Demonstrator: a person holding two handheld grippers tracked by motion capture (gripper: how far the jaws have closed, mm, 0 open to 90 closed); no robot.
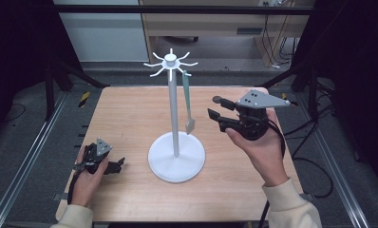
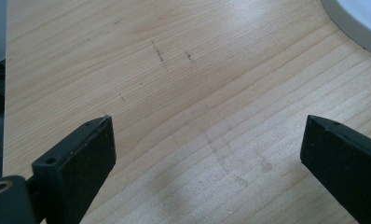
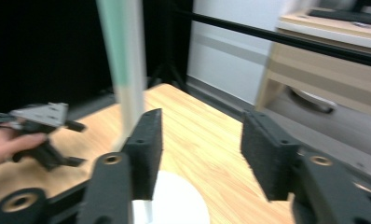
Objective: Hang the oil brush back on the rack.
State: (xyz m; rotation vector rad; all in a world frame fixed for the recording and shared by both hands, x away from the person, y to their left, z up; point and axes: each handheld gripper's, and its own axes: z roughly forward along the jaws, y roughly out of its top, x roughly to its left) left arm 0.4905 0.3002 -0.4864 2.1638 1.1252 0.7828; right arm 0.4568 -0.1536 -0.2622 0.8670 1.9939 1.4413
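The right gripper (image 1: pixel 219 114) is raised at centre right, jaws wide, aimed left toward the spatula (image 1: pixel 188 102) hanging from the stand (image 1: pixel 175 156). The left gripper (image 1: pixel 115 166), jaws wide, rests at lower left on the table (image 1: pixel 130 109).

A stand (image 1: pixel 176 142) rises at the centre of the high view, its base resting on the table (image 1: pixel 130 109). A spatula (image 1: pixel 187 102) hangs from a hook at the stand's top, just right of the pole. The left gripper (image 1: pixel 117 165) lies at lower left of the base, on the table. The right gripper (image 1: pixel 214 114) sits right of the spatula, near it.
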